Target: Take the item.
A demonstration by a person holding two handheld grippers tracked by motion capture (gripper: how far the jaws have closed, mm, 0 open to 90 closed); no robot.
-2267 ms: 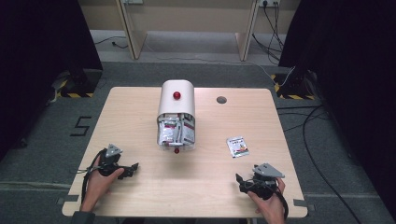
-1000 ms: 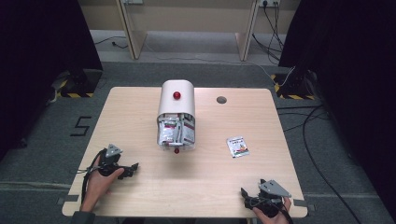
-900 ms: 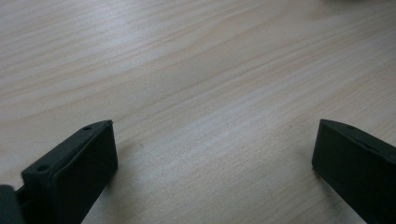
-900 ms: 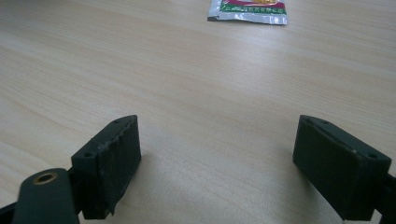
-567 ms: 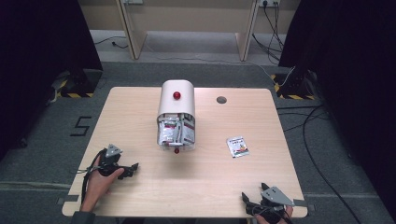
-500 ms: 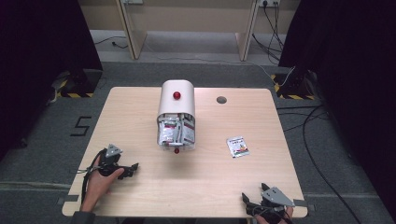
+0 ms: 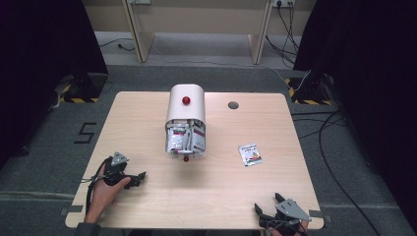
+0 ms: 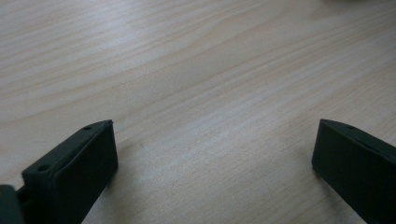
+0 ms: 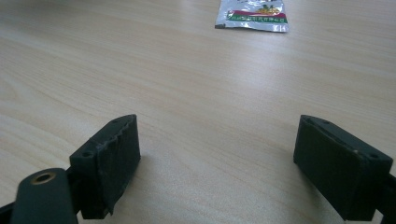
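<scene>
Both jaws wide, empty; right gripper (image 7: 268, 210) partly cut off at frame bottom; sachet (image 9: 251, 14) top cropped.

A light wooden table (image 7: 147, 118) carries a white round-topped dispenser (image 7: 185, 120) stuffed with packets near its middle. One loose sachet (image 7: 250, 154) lies flat to its right, well apart.

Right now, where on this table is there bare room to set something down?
Bare wood lies between the left gripper and right gripper, along the table's left edge beside the white dispenser, and past the grommet hole. The middle is crowded: the dispenser, and the loose packet to its right.
</scene>
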